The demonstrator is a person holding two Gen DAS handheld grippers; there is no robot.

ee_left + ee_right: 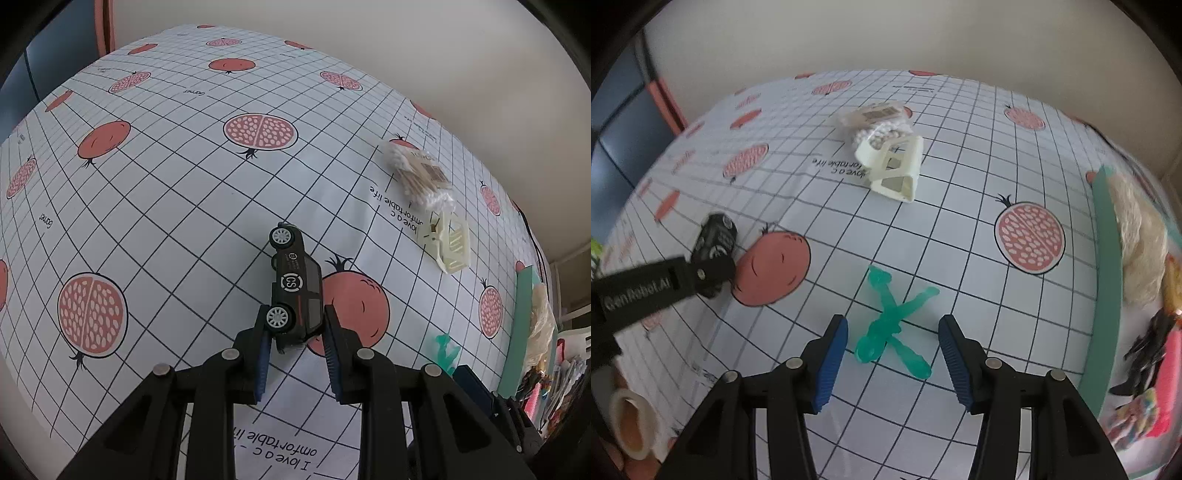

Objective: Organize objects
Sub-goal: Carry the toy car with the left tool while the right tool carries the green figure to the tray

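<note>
1. Counter carries it all on a pomegranate-grid cloth. A teal bin holding soft clutter stands at the right edge — probably where things go, though I can't be sure.
2. Left gripper is clamped on the toy car: rear wheel against one pad, roof side against the other, car lying on its side on the cloth. The grip sits at the tail only — lift slowly, since the nose may swing down.
3. Right gripper is released, fingers wide apart and clear of the green figure, which lies flat between them with limbs splayed in an X.
4. For that pick, I'd centre on the torso where the limbs cross rather than on a leg — thin translucent plastic, likely to skid or pivot under the pads. Come down until the pads nearly touch the cloth, then close.
5. Keep the two arms apart; the left gripper is close on the left in the right wrist view.
6. Still out near the far side: a cream clip touching a bag of cotton swabs. Leave both for later.
7. A tape roll sits at bottom left — low priority.
</note>
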